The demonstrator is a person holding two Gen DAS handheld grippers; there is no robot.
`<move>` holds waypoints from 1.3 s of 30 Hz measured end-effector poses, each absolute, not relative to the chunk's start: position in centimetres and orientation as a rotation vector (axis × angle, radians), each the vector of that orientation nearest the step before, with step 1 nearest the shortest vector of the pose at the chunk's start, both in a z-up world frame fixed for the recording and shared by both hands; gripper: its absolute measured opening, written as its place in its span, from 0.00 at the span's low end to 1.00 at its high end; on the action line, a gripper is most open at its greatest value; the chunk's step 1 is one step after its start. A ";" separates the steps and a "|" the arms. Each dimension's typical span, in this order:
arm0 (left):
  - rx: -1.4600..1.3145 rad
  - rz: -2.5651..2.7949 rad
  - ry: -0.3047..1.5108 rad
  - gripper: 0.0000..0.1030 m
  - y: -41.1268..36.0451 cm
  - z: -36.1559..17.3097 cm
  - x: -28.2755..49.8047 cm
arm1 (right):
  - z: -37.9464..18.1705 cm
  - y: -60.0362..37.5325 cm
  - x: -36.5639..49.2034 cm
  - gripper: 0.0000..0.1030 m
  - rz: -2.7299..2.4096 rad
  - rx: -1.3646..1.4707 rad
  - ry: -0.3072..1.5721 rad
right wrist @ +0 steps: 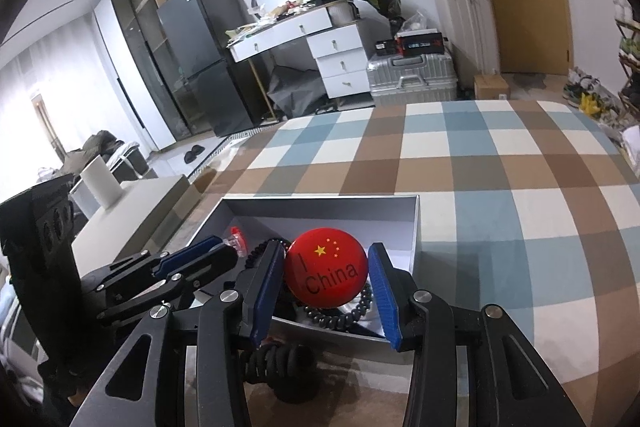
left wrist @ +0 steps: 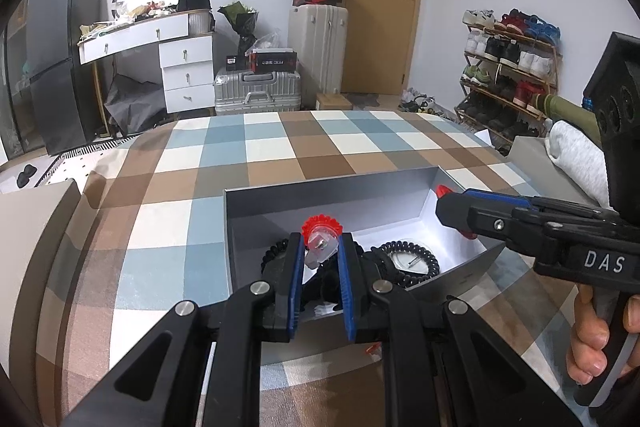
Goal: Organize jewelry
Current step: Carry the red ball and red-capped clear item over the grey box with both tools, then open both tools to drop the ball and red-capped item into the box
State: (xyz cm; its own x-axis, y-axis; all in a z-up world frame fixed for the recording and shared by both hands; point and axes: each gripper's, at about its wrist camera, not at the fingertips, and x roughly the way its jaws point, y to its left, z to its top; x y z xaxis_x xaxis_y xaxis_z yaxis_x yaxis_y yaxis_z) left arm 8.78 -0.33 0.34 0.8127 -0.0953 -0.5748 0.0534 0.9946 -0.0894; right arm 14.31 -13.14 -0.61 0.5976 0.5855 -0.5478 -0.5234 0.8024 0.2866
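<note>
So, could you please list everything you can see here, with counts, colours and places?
Box: one, grey, open, on the checked bedcover.
Round badge: one, red, between the right hand-held gripper's pads.
Small clip: one, red and clear, in the left hand-held gripper.
Coiled bands: at least two, black, inside the box.
Suitcases: two, silver and white, by the wall.
Left hand-held gripper: black, blue pads.
Right hand-held gripper: same.

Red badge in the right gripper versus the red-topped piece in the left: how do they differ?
The badge is a large, opaque red disc printed with stars and "China"; the red-topped piece is small, with a scalloped red cap on a clear body. The right gripper stands wide around the badge; the left gripper is nearly closed on its piece. Both are over the grey box.
</note>
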 end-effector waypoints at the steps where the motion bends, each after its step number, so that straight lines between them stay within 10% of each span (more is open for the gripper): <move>1: -0.067 -0.073 0.619 0.11 -0.3 0.3 8.8 | -0.7 -13.1 14.3 0.41 0.644 0.097 0.674; 34: -0.080 -0.071 0.554 0.14 -0.6 0.7 8.0 | -0.1 -14.5 11.2 0.52 0.601 0.045 0.652; 36: -0.095 -0.085 0.545 0.23 -0.6 0.9 7.7 | -0.2 -14.9 10.9 0.55 0.593 0.044 0.653; 39: -0.124 -0.086 0.551 0.62 -0.4 1.0 7.3 | -0.3 -15.7 10.5 0.62 0.581 0.054 0.654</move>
State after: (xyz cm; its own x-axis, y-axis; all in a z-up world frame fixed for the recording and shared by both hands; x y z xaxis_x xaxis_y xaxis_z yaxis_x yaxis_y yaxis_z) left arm 7.35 -0.39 0.96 0.8489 -0.1143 -0.5161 0.0477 0.9889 -0.1406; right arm 10.45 -15.68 -0.29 0.6413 0.5256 -0.5590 -0.4927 0.8406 0.2251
